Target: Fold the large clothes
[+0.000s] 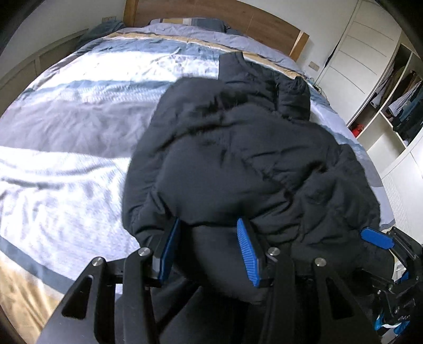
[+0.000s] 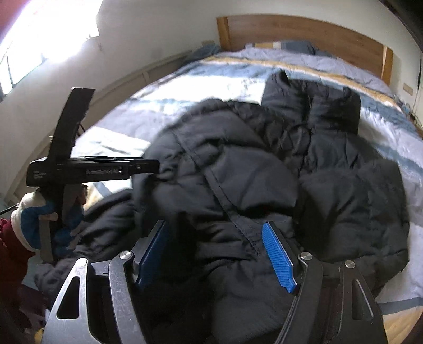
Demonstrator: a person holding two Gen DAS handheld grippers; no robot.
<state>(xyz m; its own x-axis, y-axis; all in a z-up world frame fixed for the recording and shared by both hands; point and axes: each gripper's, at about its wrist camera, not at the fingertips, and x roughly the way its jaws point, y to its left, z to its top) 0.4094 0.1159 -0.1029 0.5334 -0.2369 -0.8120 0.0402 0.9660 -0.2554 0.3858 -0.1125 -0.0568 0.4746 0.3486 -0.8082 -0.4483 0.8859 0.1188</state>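
A large black puffer jacket lies bunched on the bed, its collar toward the headboard; it also fills the right wrist view. My left gripper has its blue pads wide apart around a thick fold of the jacket's near hem. My right gripper also has its pads apart around the jacket's hem fabric, by a seam. The right gripper shows at the lower right of the left wrist view. The left gripper's body shows at the left of the right wrist view.
The bed has a striped blue, white and tan cover and a wooden headboard. White wardrobe shelves with clothes stand to the right. A bright window is on the left wall.
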